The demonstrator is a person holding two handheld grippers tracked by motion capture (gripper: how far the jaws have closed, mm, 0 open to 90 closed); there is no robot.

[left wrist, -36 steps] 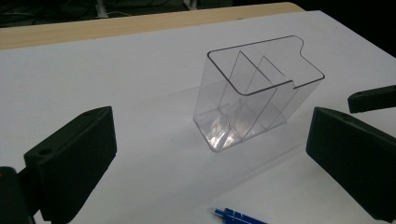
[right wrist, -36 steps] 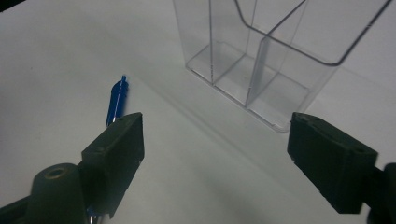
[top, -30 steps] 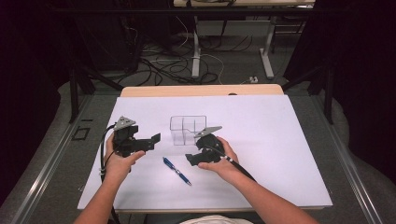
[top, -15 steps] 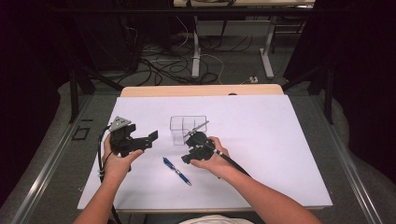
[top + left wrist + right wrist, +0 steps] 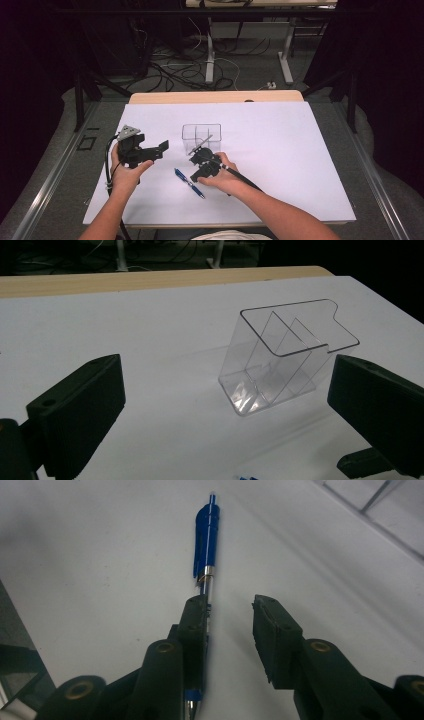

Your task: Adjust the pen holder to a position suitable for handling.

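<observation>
A blue pen (image 5: 189,182) lies on the white table sheet (image 5: 280,165), between my two hands. My right gripper (image 5: 196,172) points down at it. In the right gripper view the pen (image 5: 206,535) runs along the inner edge of the left jaw, and a gap separates it from the other jaw. The right gripper (image 5: 230,607) has just been closing around the pen and is still open. A clear divided holder (image 5: 201,137) stands upright behind it. My left gripper (image 5: 225,377) is wide open and faces the holder (image 5: 280,360) with nothing between its jaws.
The sheet covers a wooden table whose far edge (image 5: 215,96) shows bare. Cables and desk legs (image 5: 210,55) lie on the floor beyond. Black cables trail from both grippers toward the near edge.
My right gripper has moved left and slightly down onto the pen, and its jaws have narrowed around it. The left gripper, the pen and the holder have stayed put.
</observation>
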